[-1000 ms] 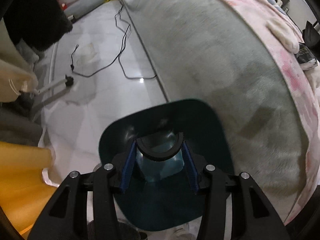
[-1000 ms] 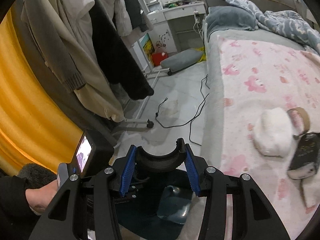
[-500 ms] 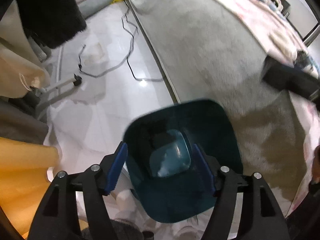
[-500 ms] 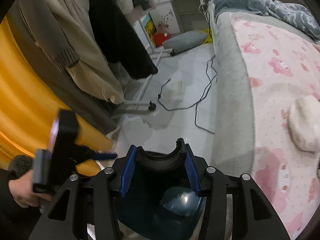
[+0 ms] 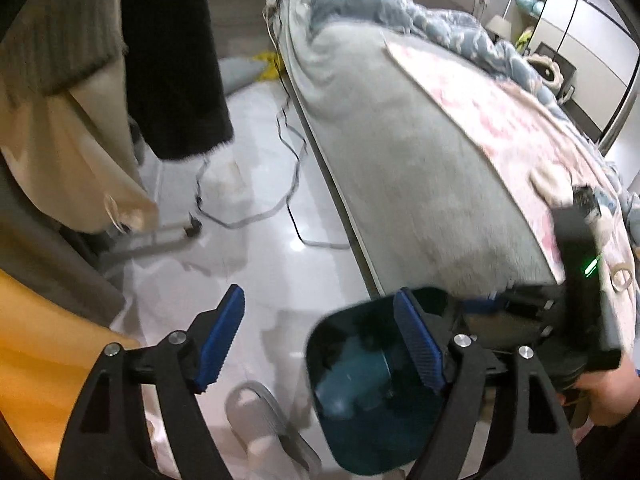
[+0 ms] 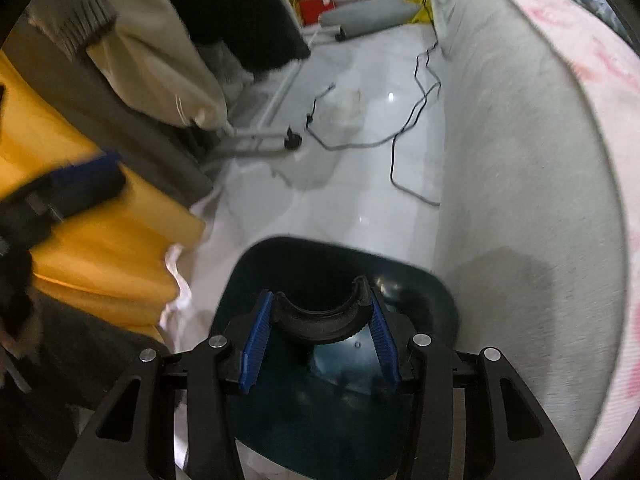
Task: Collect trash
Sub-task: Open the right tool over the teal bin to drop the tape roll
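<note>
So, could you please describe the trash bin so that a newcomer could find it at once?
Start at the bed with its grey side. On the white floor at its foot edge stands the dark teal bin, open-topped with rounded corners. It is the only dark container there, with a clear plastic bottle lying inside.

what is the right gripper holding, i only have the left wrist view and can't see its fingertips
Observer: In the right wrist view the right gripper is shut on a black half-ring, one pad on each end of it.
Operator: is it over the bin or off to the side
Observer: Directly over it. The half-ring hangs above the open mouth of the dark teal bin, with a clear plastic bottle lying inside below it.
</note>
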### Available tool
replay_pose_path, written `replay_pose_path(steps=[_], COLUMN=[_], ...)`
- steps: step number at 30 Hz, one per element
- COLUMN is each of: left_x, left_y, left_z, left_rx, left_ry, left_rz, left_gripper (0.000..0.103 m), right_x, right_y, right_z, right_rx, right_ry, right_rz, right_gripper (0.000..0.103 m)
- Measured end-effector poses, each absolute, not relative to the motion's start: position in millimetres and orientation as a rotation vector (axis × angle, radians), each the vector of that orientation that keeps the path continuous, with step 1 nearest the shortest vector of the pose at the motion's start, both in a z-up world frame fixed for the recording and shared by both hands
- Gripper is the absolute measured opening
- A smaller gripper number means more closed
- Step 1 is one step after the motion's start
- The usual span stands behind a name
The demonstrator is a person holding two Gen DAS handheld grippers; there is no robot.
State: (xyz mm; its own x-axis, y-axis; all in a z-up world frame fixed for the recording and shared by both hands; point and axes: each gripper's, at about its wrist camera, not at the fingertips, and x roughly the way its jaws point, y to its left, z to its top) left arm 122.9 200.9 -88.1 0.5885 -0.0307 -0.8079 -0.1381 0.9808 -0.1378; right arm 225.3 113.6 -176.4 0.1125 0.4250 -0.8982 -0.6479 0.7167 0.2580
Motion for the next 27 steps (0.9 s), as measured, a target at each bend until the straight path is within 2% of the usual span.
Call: replay_pose_path(steps=[19, 24, 27], left_x=[98.0, 96.2, 96.7], left_y=[210.7, 202.2, 194.8], left_z=[-12.8, -0.5, 4.1], left_rx=[-0.213, -0.182, -0.181], left_ry=[0.616, 0.565, 0.551], left_rz=[0.060, 0.055, 0.041], left_gripper=[0.086, 0.088, 0.088], right_x=[202.9, 201.3, 200.9], right_y=[131.4, 128.0, 125.2], right_z=[-237.4, -240.9, -231.9], right_rx=[-0.421, -0.440, -0.424], right_ry=[1.432, 1.451, 1.430], right_rz=[0.803, 0.791, 0.800], right_gripper=[0.048, 0.063, 0.065])
